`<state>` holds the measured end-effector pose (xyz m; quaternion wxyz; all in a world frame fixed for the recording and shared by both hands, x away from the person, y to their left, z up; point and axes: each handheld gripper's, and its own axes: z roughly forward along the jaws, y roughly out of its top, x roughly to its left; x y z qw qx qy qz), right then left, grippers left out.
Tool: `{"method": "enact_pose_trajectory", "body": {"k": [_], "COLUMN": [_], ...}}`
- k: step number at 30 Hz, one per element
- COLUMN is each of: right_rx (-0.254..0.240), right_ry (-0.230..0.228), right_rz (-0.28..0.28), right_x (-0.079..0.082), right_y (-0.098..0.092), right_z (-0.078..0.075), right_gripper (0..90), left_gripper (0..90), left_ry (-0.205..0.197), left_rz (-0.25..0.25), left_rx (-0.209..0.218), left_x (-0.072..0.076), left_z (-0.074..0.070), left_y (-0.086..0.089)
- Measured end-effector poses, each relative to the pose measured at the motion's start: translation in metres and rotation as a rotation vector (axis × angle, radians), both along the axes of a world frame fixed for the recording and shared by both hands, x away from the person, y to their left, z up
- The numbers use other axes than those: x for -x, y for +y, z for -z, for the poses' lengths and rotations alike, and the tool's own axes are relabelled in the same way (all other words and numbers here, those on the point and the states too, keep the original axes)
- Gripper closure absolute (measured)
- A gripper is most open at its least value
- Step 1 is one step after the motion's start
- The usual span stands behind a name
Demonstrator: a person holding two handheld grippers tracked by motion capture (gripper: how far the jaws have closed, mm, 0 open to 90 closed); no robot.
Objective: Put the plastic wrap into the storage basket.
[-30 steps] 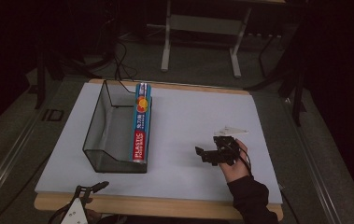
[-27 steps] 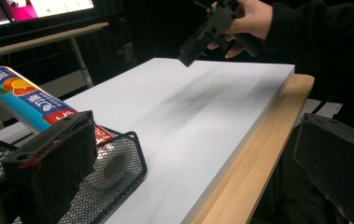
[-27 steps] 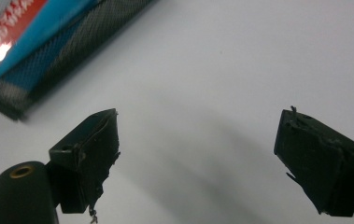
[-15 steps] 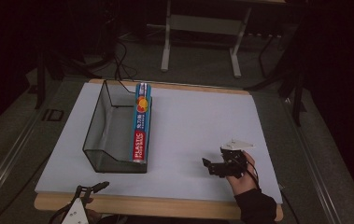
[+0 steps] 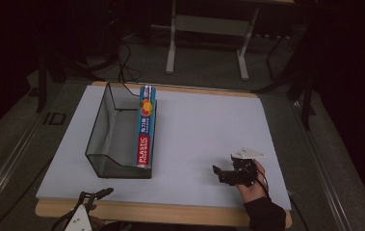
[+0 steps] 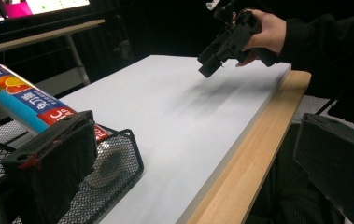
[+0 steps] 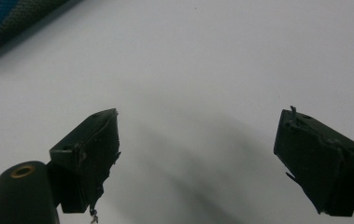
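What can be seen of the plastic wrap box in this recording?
The plastic wrap box is a long, narrow carton, blue with a red end panel reading PLASTIC and an orange and yellow picture farther up. It looks like printed cardboard, closed and undamaged. It lies lengthwise along the right wall of the black wire mesh basket at the table's left, running from near edge to far edge, resting against the mesh. No gripper touches it.
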<state>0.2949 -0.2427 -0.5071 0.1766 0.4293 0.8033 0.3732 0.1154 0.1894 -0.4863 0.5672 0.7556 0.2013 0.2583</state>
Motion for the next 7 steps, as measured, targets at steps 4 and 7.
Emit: {"method": "enact_pose_trajectory", "body": {"k": [4, 7], "right_rx": [0.001, 0.008], "right_ry": [-0.004, -0.011], "right_rz": [0.001, -0.001], "right_x": [-0.0011, -0.0010], "right_y": [-0.0011, -0.0007], "right_z": [0.0010, 0.0014], "right_gripper": [14.1, 14.1], "left_gripper": [0.2, 0.2], "left_ry": [0.000, 0.000], "left_rz": [-0.001, -0.001], "left_rx": [0.000, -0.001], "left_x": [-0.0002, -0.0002], "left_z": [0.0001, 0.0001], "left_y": [0.0001, 0.0001]}}
